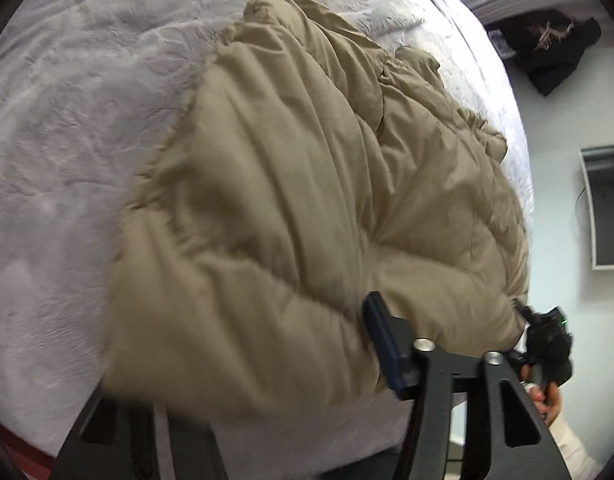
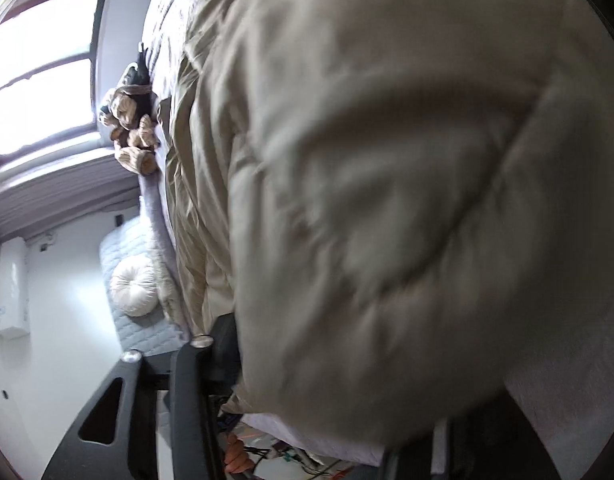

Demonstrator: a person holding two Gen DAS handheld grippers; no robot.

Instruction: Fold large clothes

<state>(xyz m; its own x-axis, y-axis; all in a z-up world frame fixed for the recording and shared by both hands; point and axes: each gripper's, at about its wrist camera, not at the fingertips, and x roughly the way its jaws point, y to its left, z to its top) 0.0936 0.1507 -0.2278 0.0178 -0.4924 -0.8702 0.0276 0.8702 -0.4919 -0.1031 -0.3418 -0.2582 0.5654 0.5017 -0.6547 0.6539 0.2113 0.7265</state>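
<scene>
A tan padded coat (image 1: 307, 184) lies doubled over on a pale bedspread (image 1: 67, 140), near the bed's edge. The left gripper (image 1: 243, 360) stands parted with the coat's near fold bulging between its fingers, no squeeze evident; the right gripper (image 2: 347, 360) is mostly buried under fabric, so its grip cannot be told. A fold appears just laid, and the next move likely calls for a fresh hold on an outer edge.

Bright window (image 2: 39, 68) glare, motion blur, dark fisheye-warped edges.
</scene>
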